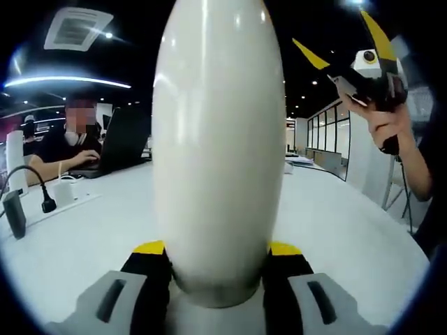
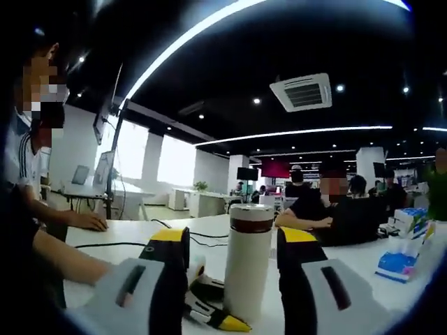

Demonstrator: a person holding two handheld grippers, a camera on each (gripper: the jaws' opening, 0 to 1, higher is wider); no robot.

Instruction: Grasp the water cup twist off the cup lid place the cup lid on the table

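A tall white water cup (image 1: 218,146) stands upright on the white table (image 1: 342,230), and my left gripper (image 1: 216,248) is shut on its lower body. In the right gripper view the cup (image 2: 248,279) carries a silver lid with a dark band (image 2: 251,218). The left gripper (image 2: 209,312) shows at the cup's base there. My right gripper (image 2: 232,237) is open, its yellow-tipped jaws level with the lid, and the cup stands ahead of them, untouched. A hand holds that right gripper (image 1: 343,46) up at the upper right of the left gripper view.
A person works at a black laptop (image 1: 120,139) across the table. A black cable and white charger (image 1: 49,199) lie at the left edge. Another person's forearm (image 2: 63,258) rests on the table. A blue tissue pack (image 2: 399,264) sits to the right.
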